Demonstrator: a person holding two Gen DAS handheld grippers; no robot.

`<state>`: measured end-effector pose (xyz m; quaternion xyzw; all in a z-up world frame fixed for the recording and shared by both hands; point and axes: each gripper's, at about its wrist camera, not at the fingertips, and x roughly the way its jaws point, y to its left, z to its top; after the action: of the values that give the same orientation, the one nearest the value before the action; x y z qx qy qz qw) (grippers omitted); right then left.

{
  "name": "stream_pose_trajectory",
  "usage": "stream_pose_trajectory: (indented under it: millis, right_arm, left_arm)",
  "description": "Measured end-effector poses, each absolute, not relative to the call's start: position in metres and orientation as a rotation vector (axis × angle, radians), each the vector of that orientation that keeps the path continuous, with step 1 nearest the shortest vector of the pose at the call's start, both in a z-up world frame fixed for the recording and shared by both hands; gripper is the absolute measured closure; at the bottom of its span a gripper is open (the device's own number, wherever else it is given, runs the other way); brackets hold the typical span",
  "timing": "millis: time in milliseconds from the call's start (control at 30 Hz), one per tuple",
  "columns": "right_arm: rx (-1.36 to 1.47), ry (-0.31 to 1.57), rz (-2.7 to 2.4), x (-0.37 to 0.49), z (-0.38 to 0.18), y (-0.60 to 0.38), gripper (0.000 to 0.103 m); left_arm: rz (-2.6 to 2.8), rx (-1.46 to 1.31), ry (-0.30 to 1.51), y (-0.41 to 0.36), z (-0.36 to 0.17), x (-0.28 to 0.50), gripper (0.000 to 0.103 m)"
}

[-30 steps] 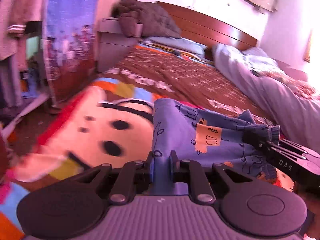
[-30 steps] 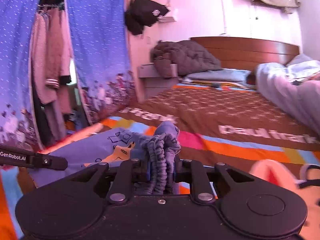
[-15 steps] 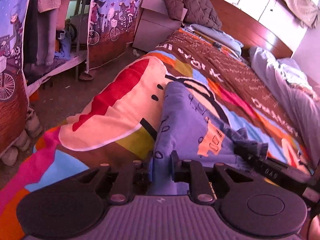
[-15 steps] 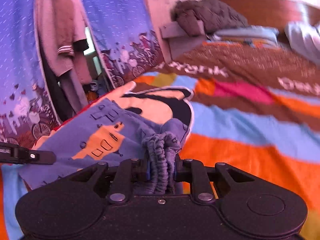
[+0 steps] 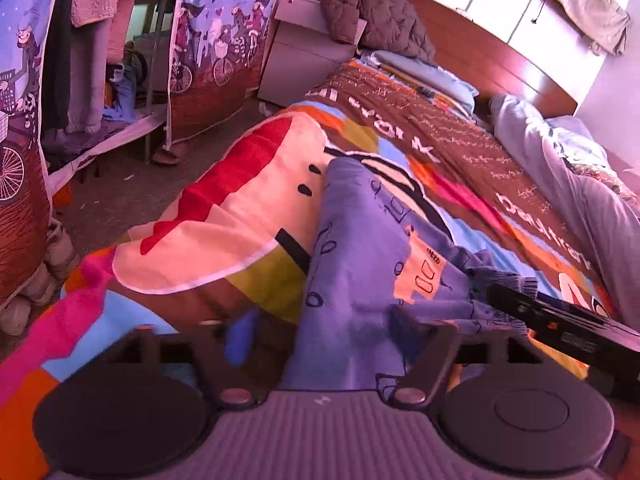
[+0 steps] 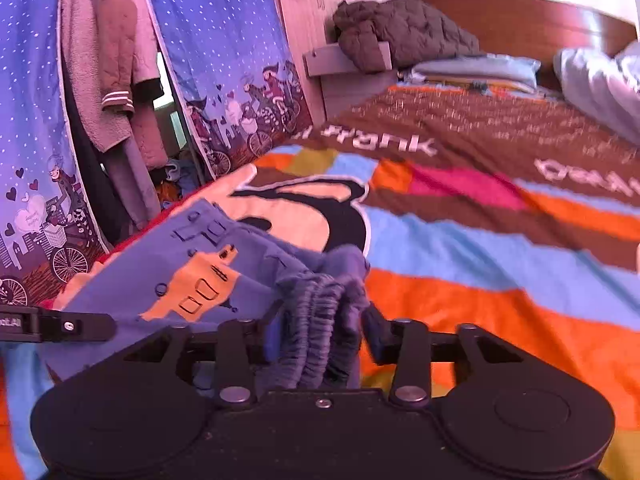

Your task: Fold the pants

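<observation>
Blue children's pants [image 5: 360,240] with an orange bus print lie on the colourful bedspread [image 5: 224,232], folded lengthwise. My left gripper [image 5: 320,336] is open, its jaws spread wide on either side of the pants' near end. My right gripper [image 6: 320,332] is open too, its jaws parted around the gathered elastic waistband [image 6: 320,312], which rests loose between them. The pants also show in the right wrist view [image 6: 192,264]. The right gripper's fingers [image 5: 560,320] show at the right of the left wrist view, and the left gripper's finger [image 6: 60,326] shows at the left of the right wrist view.
The bed edge [image 5: 120,248] drops to the floor at the left. A cartoon curtain [image 6: 224,60] and hanging clothes [image 6: 108,80] stand beyond it. A nightstand [image 5: 304,56] with a dark quilted jacket [image 5: 372,20] and a wooden headboard [image 5: 480,52] are at the far end. Grey bedding [image 5: 568,184] lies at right.
Both grippers have opened and let go of the pants, which now lie on the bedspread. Both grippers lowered toward the bed over the last second.
</observation>
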<state>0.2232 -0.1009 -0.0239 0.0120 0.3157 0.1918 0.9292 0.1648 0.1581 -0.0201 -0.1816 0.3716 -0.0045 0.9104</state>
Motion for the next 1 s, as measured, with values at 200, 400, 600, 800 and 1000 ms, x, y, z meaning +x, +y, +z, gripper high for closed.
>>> stream_pose_trajectory:
  millis: [200,400,600,800,1000]
  right_arm:
    - [0.06,0.576,0.372,0.19,0.008,-0.106,0.006]
    - [0.108,0.502,0.328,0.151,0.037,-0.114,0.001]
    - [0.104,0.423,0.303,0.106,0.058,-0.117,0.001]
    - [0.13,0.39,0.276,0.063,0.064,-0.119,0.001]
    - [0.166,0.41,0.26,0.031,0.056,-0.121,0.001]
  left_arm:
    - [0.036,-0.343,0.658,0.156,0.0,0.141,0.001]
    - [0.041,-0.267,0.615,0.146,0.028,0.109,0.0]
    - [0.049,-0.167,0.56,0.135,0.048,0.07,0.0]
    - [0.065,-0.16,0.524,0.136,0.061,0.038,0.0]
    - [0.066,-0.188,0.537,0.134,0.057,0.014,0.0]
